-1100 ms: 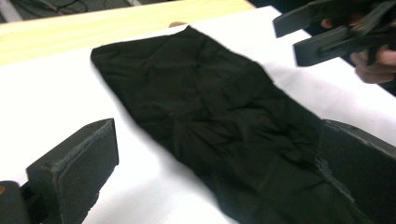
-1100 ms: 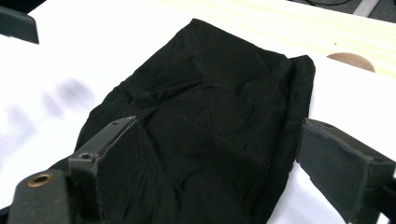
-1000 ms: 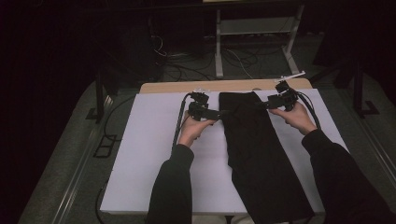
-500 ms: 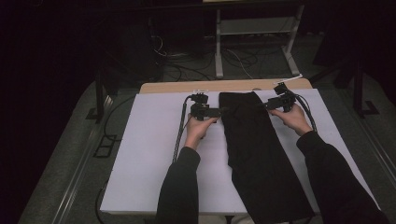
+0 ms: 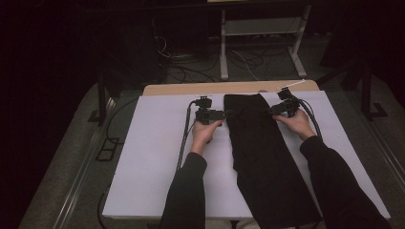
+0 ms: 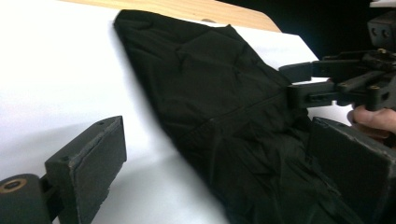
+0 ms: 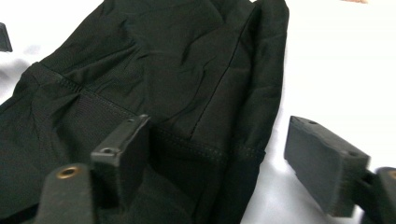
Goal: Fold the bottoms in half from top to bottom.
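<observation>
White sheeting covers the wooden-edged table (image 5: 157, 143), dark floor and cables beyond. On it lies a long black folded garment of thin, creased fabric (image 5: 262, 152) with stitched seams, running from twelve o'clock down toward five o'clock. At its far end, the left gripper (image 5: 224, 114) sits at nine o'clock of the cloth and the right gripper (image 5: 268, 111) at three o'clock. Both pairs of jaws stand apart, straddling the garment's edges, and have just been closing.
</observation>
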A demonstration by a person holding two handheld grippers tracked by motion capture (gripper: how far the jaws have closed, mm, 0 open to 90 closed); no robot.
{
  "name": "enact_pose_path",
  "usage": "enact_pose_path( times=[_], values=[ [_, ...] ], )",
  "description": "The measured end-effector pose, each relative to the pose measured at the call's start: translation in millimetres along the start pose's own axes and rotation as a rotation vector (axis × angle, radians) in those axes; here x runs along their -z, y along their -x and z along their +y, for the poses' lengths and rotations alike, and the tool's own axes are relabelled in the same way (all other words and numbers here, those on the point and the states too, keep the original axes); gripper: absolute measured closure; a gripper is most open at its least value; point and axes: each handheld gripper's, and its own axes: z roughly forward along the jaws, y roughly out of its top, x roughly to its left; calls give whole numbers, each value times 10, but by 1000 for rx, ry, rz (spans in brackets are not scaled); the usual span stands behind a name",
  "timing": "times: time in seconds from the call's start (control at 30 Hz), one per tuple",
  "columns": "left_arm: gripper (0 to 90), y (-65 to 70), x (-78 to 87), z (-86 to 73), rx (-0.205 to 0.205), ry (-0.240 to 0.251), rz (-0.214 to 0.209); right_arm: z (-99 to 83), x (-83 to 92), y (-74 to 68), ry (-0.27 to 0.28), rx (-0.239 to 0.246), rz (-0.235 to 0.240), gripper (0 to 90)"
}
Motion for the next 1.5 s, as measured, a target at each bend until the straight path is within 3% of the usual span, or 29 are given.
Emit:
enact_pose_path(
  times=[0.4, 0.77, 0.9, 0.97, 1.0, 1.03, 1.07, 1.17, 1.4, 1.5],
  values=[
    [101, -5, -51, -35, 19, -16, -11, -13, -6, 13, 3, -28, 8, 352],
    [171, 3, -140, -76, 60, -16, -24, -99, 23, 89, 56, -64, 49, 475],
    [240, 13, -178, -89, 74, -7, -11, -120, 33, 93, 61, -55, 52, 511],
    [307, 8, -190, -95, 80, -10, 5, -126, 31, 91, 63, -52, 55, 528],
    [391, 8, -196, -98, 87, -15, 11, -132, 28, 72, 61, -43, 50, 562],
    [391, 7, -201, -102, 90, -25, 14, -132, 28, 72, 61, -43, 50, 562],
    [449, 10, -222, -109, 92, -42, 37, -136, 19, 40, 59, -21, 38, 588],
    [542, 12, -237, -114, 100, -49, 44, -131, 6, -11, 46, 8, 25, 656],
    [685, 49, -273, -134, 100, -75, 45, -121, -19, -72, 27, 39, 1, 806],
    [718, 60, -272, -135, 84, -81, 57, -123, -9, -76, 25, 43, 0, 825]
  ],
)
